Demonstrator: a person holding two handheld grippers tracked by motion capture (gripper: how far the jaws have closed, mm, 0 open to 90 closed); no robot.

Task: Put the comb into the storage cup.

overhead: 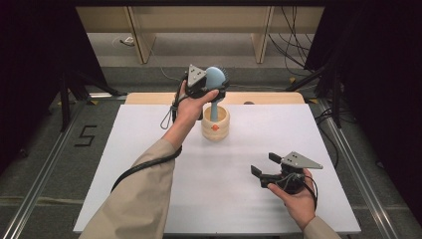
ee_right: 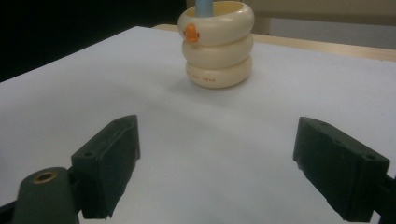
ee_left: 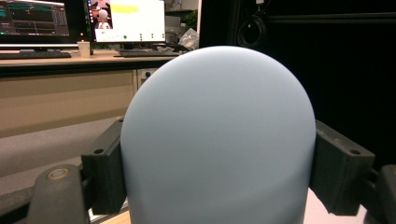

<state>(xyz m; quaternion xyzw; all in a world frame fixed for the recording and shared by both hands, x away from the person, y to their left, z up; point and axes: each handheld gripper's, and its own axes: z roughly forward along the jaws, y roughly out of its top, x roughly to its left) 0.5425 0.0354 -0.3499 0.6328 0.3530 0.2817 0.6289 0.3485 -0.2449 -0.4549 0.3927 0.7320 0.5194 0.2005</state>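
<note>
From the high view, your left gripper (overhead: 211,85) holds the rounded head of the pale blue brush (overhead: 217,78) at the far middle of the white bench (overhead: 149,149), and the brush's handle runs down into the cream holder (overhead: 216,124), a ribbed cup with a small orange mark on its side. So the brush is in or at the mouth of the holder; whether it is seated on the bottom you cannot tell from here. What is left, as it looks, is to settle or lift it and let go. Your right gripper (overhead: 266,170) rests near the front right of the bench, well apart from the holder.

In the left gripper view, the blue head (ee_left: 217,140) sits squarely between the jaws, both pads touching its sides: clenched on it.

In the right gripper view, the jaws stand wide apart with nothing between them. The holder (ee_right: 218,51) stands upright beyond them, the blue handle (ee_right: 203,7) rising from its mouth.
</note>
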